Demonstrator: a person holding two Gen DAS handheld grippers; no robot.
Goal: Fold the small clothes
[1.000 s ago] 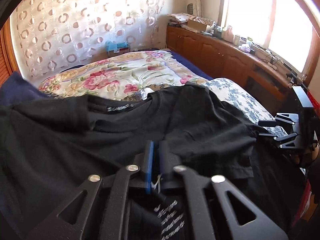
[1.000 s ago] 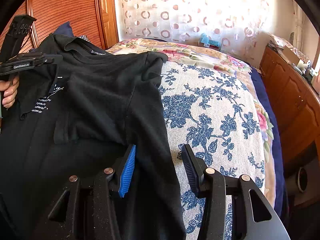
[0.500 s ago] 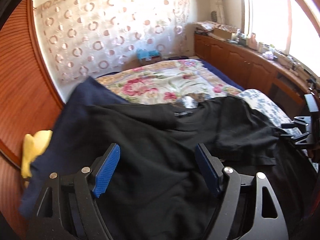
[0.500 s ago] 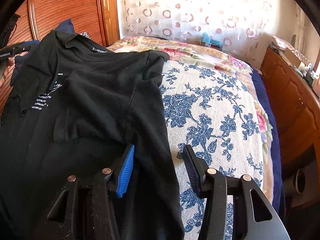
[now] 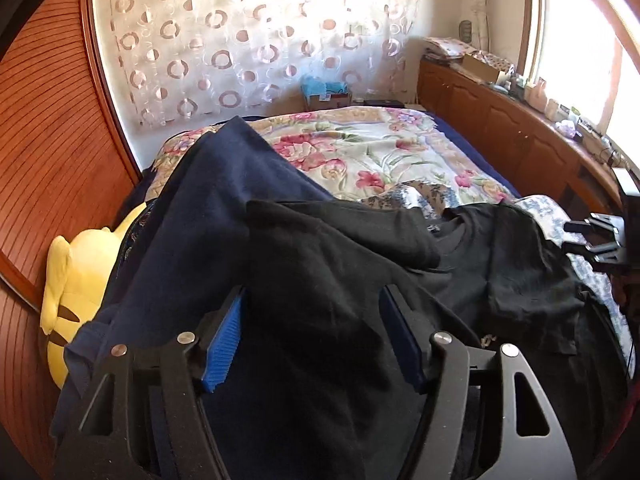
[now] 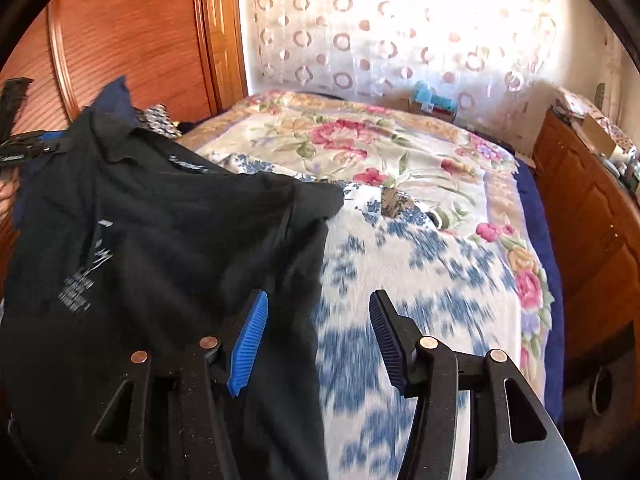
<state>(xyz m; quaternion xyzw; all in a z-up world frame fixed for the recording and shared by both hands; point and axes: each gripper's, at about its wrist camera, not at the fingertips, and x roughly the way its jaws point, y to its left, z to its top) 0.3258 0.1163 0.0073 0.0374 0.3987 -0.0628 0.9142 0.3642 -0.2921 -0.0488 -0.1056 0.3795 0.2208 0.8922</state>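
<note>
A black T-shirt [image 5: 344, 272] with white print lies spread on the bed; it also shows in the right wrist view [image 6: 168, 240]. My left gripper [image 5: 312, 332] is open and empty, its blue pads [image 5: 224, 344] hovering over the shirt's left part. My right gripper [image 6: 316, 336] is open and empty, straddling the shirt's right edge where it meets the blue-flowered cover. The right gripper also shows at the far right of the left wrist view [image 5: 600, 236], and the left gripper at the far left of the right wrist view [image 6: 20, 148].
A navy garment [image 5: 224, 184] lies under and beside the shirt on the left. A yellow plush toy [image 5: 76, 280] sits by the wooden wardrobe [image 5: 48, 128]. A pink-flowered blanket [image 6: 360, 144] and a blue-flowered cover [image 6: 420, 272] cover the bed. Wooden cabinets [image 5: 512, 128] run along the right.
My left gripper let go of the shirt, opened, and swung left toward the navy garment. My right gripper stayed open and shifted forward along the shirt's edge.
</note>
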